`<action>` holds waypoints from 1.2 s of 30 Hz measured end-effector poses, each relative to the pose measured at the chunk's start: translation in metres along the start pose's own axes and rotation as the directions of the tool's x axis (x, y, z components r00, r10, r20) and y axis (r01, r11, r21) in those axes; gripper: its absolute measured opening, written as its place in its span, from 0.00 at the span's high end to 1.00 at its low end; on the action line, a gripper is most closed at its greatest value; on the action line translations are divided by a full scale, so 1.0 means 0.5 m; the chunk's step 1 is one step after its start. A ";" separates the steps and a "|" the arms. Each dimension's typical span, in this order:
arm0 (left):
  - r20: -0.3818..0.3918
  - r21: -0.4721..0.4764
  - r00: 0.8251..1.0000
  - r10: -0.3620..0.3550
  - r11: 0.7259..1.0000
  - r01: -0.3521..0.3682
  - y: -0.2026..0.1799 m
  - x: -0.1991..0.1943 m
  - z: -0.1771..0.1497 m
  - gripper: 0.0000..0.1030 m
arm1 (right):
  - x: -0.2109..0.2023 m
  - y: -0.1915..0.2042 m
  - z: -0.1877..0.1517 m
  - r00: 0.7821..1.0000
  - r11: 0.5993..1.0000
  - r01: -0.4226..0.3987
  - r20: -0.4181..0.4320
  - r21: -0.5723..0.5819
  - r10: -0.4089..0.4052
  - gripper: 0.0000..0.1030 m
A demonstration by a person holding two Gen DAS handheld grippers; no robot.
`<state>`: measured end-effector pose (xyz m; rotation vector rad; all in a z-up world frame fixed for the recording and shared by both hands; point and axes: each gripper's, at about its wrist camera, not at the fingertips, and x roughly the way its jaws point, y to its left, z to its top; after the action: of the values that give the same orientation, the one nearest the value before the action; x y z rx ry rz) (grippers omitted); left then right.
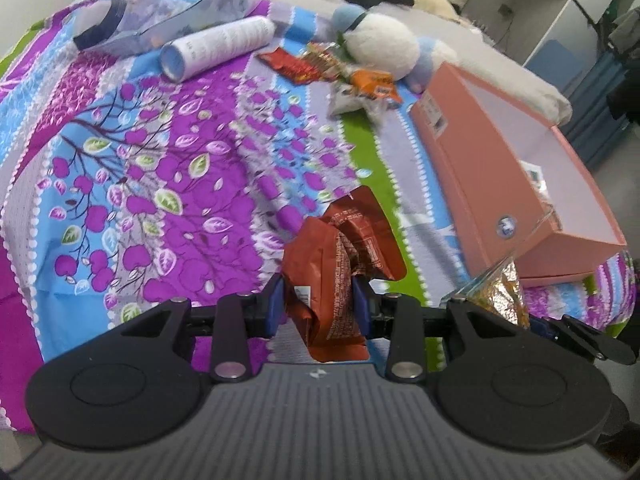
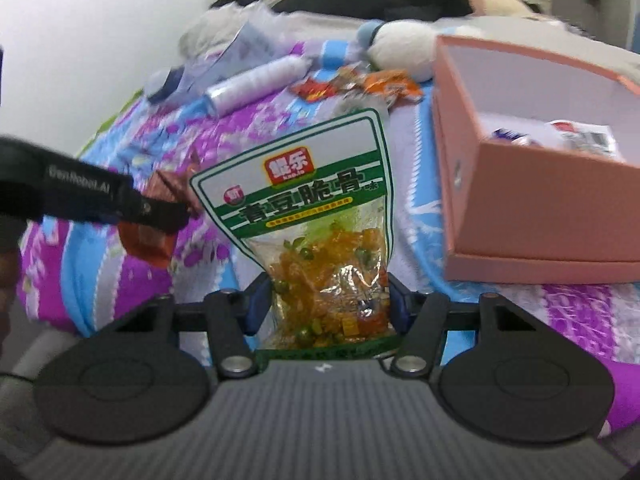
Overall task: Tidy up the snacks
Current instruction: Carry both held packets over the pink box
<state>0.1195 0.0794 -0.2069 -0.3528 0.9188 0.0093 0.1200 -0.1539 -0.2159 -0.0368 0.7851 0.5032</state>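
Two snack bags held, box waiting

Far left on the flowered bedspread (image 1: 168, 184): a white tube (image 1: 220, 46), lying flat. Further right, up near the plush toy (image 1: 380, 44), a small pile of snack packets (image 1: 348, 72), not picked up yet. Low and middle: left gripper (image 1: 318, 304), jaws pinching a crumpled brown snack bag (image 1: 344, 256), lifted off the bed. Just right of that: right gripper (image 2: 326, 304), jaws squeezing the bottom of a green pea snack bag (image 2: 320, 216), standing tall. Far right: open pink box (image 2: 540, 208), a few packets already inside. Looks like the carry step. Next: swing both bags over the box, then let go gently.
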 end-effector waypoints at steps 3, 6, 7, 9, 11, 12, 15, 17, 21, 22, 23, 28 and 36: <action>0.019 0.013 1.000 -0.019 1.000 0.019 -0.020 -0.021 0.004 0.60 | -0.033 -0.004 0.010 0.999 1.000 0.010 0.039 0.029 -0.012 0.41; 0.035 0.021 0.999 -0.033 0.999 0.032 -0.046 -0.042 0.005 0.60 | -0.068 -0.007 0.019 0.996 0.998 0.030 0.078 0.051 -0.034 0.41; 0.042 0.028 0.998 -0.044 0.999 0.043 -0.056 -0.050 0.005 0.60 | -0.078 -0.009 0.021 0.995 0.997 0.038 0.089 0.061 -0.043 0.41; 0.060 0.041 0.997 -0.054 0.998 0.052 -0.074 -0.065 0.004 0.60 | -0.099 -0.012 0.026 0.992 0.996 0.056 0.111 0.075 -0.064 0.41; 0.073 0.059 0.995 -0.069 0.996 0.064 -0.091 -0.080 0.005 0.60 | -0.120 -0.017 0.031 0.988 0.993 0.076 0.127 0.090 -0.087 0.41; 0.078 0.066 0.994 -0.073 0.995 0.068 -0.099 -0.086 0.006 0.60 | -0.128 -0.019 0.034 0.986 0.991 0.084 0.133 0.100 -0.098 0.41; 0.091 0.094 0.990 -0.105 0.991 0.097 -0.123 -0.106 0.009 0.60 | -0.157 -0.028 0.042 0.979 0.986 0.109 0.157 0.124 -0.128 0.41; 0.102 0.112 0.987 -0.123 0.987 0.112 -0.137 -0.117 0.014 0.60 | -0.176 -0.030 0.044 0.974 0.984 0.127 0.173 0.125 -0.148 0.41; 0.116 0.129 0.982 -0.150 0.982 0.135 -0.159 -0.122 0.030 0.60 | -0.204 -0.048 0.047 0.964 0.975 0.158 0.191 0.155 -0.186 0.41; 0.118 0.135 0.981 -0.156 0.981 0.139 -0.166 -0.119 0.035 0.60 | -0.207 -0.056 0.049 0.963 0.974 0.162 0.192 0.159 -0.192 0.41; 0.119 0.141 0.980 -0.160 0.980 0.143 -0.173 -0.116 0.039 0.60 | -0.207 -0.063 0.051 0.961 0.972 0.171 0.192 0.163 -0.201 0.41; 0.122 0.172 0.973 -0.197 0.969 0.175 -0.224 -0.088 0.070 0.60 | -0.209 -0.105 0.062 0.952 0.962 0.193 0.199 0.193 -0.231 0.41; 0.105 0.249 0.964 -0.245 0.945 0.213 -0.331 -0.021 0.141 0.60 | -0.195 -0.199 0.109 0.934 0.944 0.237 0.213 0.229 -0.286 0.41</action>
<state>0.1940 -0.0538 -0.1109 -0.2325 0.7312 -0.2858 0.1428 -0.2708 -0.1254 0.1040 0.5746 0.1670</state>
